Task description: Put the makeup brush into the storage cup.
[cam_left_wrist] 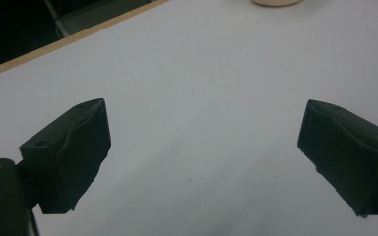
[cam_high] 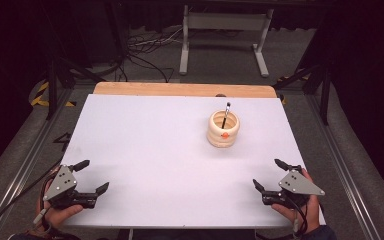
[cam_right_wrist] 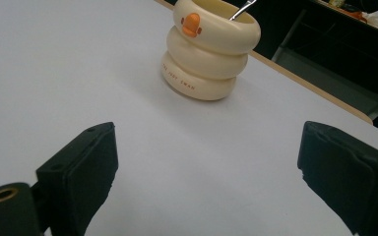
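a cream ringed holder (cam_high: pixel 223 129) with an orange duck bill on its near side stands upright on the white table (cam_high: pixel 145 150), right of centre and towards the far edge. a black-handled tool (cam_high: pixel 225 116) stands in it, its long axis nearly vertical, tip leaning far. the left gripper (cam_high: pixel 90 176) and right gripper (cam_high: pixel 269 173) rest at the near corners, well apart from the holder, jaws spread and empty.

White table (cam_high: pixel 155 150); floor cables (cam_high: pixel 145 47) behind
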Action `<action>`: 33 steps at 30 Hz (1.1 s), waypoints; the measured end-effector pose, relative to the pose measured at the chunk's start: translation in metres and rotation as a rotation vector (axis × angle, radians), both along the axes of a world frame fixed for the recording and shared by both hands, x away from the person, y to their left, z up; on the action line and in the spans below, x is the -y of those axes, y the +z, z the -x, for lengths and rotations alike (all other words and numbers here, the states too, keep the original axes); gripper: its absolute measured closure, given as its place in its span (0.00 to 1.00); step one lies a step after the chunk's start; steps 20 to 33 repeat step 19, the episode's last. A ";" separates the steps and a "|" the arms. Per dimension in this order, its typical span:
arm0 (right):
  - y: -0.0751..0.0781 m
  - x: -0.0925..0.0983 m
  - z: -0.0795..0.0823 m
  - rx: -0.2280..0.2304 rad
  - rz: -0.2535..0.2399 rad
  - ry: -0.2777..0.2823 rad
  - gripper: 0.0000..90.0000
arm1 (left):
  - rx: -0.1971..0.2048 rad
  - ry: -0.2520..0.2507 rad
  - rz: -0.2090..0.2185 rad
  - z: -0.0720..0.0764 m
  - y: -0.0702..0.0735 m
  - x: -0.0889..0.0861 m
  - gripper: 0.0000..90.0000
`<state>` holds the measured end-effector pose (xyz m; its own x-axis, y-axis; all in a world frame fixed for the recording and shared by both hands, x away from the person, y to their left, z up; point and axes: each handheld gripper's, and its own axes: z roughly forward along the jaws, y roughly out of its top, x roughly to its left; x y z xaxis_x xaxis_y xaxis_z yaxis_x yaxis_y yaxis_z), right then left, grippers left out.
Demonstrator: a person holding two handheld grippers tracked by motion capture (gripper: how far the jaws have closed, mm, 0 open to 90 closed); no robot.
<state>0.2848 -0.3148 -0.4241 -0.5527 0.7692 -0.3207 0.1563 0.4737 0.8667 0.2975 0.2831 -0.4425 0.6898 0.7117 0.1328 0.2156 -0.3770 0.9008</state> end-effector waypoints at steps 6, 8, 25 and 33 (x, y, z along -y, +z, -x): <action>0.000 0.001 -0.001 -0.002 -0.004 0.000 0.10 | 0.001 0.000 0.005 -0.001 0.000 0.000 0.07; -0.001 0.002 -0.001 0.000 -0.004 -0.005 0.10 | -0.002 -0.002 0.005 -0.001 0.000 0.001 0.07; 0.000 0.004 -0.001 0.002 -0.007 -0.016 0.10 | -0.003 -0.006 0.001 -0.003 0.000 0.002 0.07; 0.000 0.004 -0.001 0.002 -0.007 -0.016 0.10 | -0.003 -0.006 0.001 -0.003 0.000 0.002 0.07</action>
